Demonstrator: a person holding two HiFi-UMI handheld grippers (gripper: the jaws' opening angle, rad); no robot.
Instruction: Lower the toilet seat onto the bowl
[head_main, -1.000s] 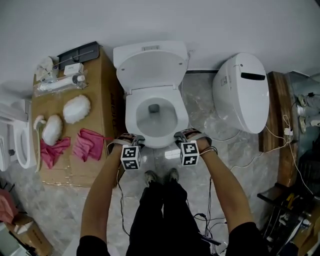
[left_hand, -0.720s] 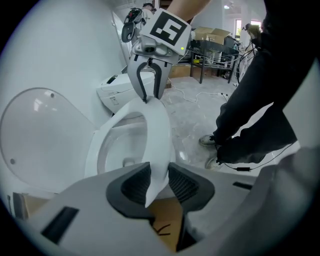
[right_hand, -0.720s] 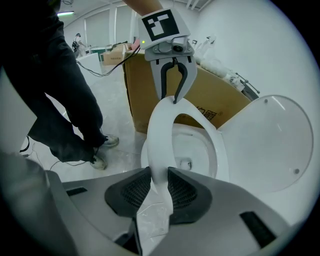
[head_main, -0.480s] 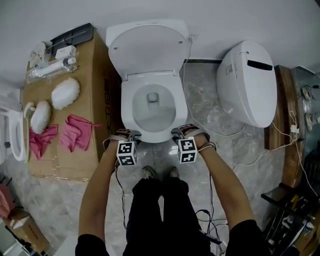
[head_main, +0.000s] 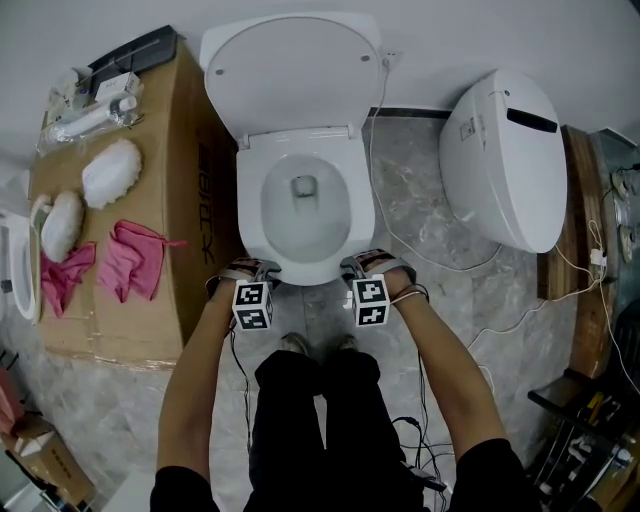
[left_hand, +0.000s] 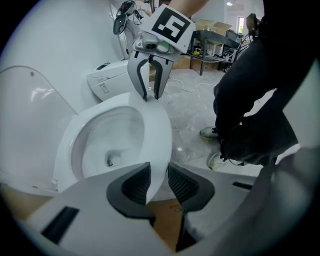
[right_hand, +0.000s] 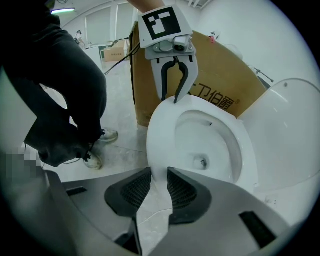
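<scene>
The white oval plastic toilet seat (head_main: 249, 205) lies flat on the white ceramic bowl (head_main: 305, 225). The white lid (head_main: 290, 70) stands raised against the wall. Both grippers sit at the seat's front rim, one on each side of its centre.

Left gripper (left_hand: 159, 180): jaws wide, with the rim between the pads and a gap showing on one side.

Right gripper (right_hand: 159, 189): jaws closing, with the rim between the pads and no clamping evident.
</scene>
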